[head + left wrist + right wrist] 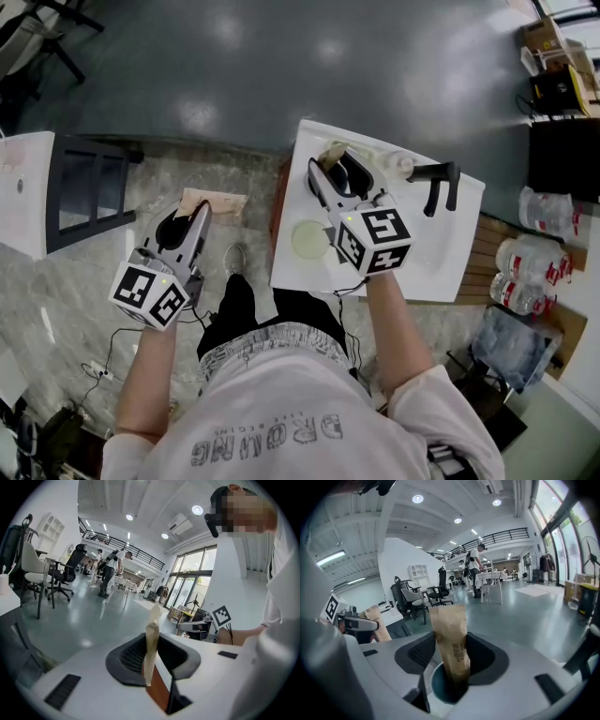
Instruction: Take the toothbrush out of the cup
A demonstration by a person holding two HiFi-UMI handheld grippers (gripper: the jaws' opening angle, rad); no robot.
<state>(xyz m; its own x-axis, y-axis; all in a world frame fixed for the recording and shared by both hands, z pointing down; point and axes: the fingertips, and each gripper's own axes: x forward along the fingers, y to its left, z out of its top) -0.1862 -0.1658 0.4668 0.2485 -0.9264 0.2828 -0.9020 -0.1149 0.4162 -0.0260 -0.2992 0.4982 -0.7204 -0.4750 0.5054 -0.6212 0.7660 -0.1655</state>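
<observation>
The toothbrush, in a brown paper sleeve, stands upright in the teal cup near the white tabletop's 11 o'clock corner. It should be light. The sleeve is thin, crushable and likely slick, and the only stiffness comes from the handle inside. The best hold looks to be on the stretch just above the rim, with a straight upward lift, since the cup may tip or ride up with it. The right gripper reaches over the tabletop on an outstretched forearm and tilts gently down. Its jaws flank the sleeve, and the pads appear to meet its two edges. The left gripper is parked off the tabletop at its 9 o'clock, over the floor and almost level. Its jaws are clamped on a second paper packet, seen edge-on.
</observation>
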